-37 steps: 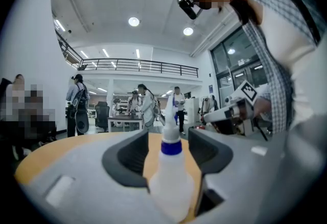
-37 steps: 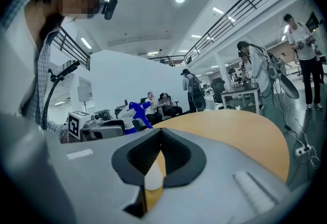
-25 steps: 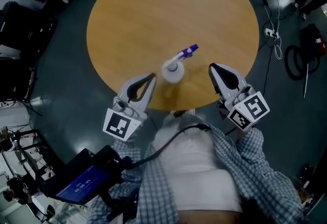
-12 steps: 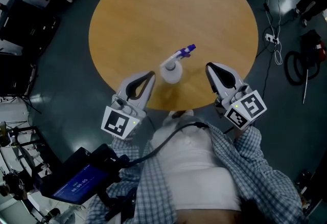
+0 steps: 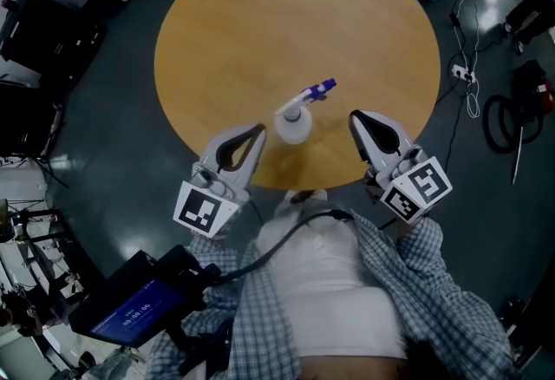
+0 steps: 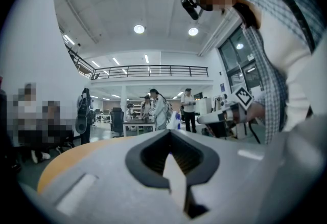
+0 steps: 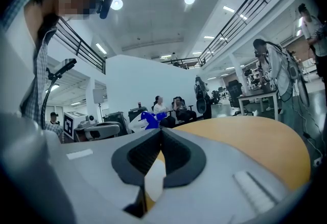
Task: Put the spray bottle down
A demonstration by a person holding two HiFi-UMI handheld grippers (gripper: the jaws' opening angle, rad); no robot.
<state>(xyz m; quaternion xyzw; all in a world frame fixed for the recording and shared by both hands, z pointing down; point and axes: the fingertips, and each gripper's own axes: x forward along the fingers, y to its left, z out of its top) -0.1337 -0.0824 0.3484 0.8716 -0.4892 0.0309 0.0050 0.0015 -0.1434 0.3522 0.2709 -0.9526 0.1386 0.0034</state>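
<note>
Left tongs (image 5: pixel 255 133) clenched, nothing in them. Right tongs (image 5: pixel 356 117) clenched too, also empty, and both hover over the near rim of the round worktop (image 5: pixel 260 22). Between them the spray bottle (image 5: pixel 293 123) stands upright on the wood, clear of both and closer to the left tips. Its blue nozzle (image 5: pixel 323 88) points away across the worktop, slanting right. By my read it's already down, and the left hand has the shorter reach inward.
</note>
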